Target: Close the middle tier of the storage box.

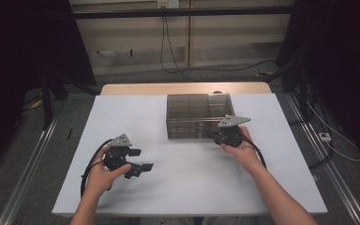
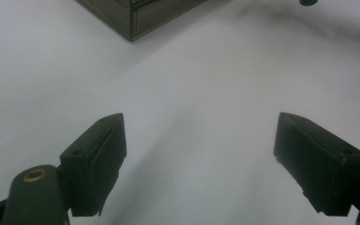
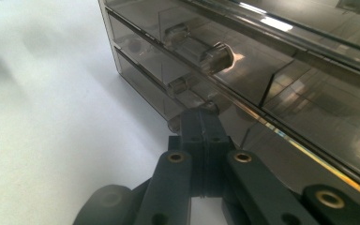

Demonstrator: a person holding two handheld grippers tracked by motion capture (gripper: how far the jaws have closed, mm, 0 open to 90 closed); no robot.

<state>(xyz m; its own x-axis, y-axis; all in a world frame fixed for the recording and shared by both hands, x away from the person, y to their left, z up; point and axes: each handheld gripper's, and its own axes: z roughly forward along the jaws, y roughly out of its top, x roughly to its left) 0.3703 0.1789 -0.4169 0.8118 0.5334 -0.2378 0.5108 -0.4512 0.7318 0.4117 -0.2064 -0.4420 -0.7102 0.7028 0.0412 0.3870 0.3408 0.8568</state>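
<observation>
Right gripper view, smoky clear-plastic drawer box (image 3: 262,70), round knobs (image 3: 218,57)

The right gripper (image 1: 219,136) touches the near front of the clear grey plastic drawer box (image 1: 198,112); the left gripper (image 1: 139,160) hovers well apart.

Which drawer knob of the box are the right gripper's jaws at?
The lowest knob: the right gripper meets it with jaws together, while the two knobs above, top and middle, stand free.

No readable text, labels, numbers
</observation>
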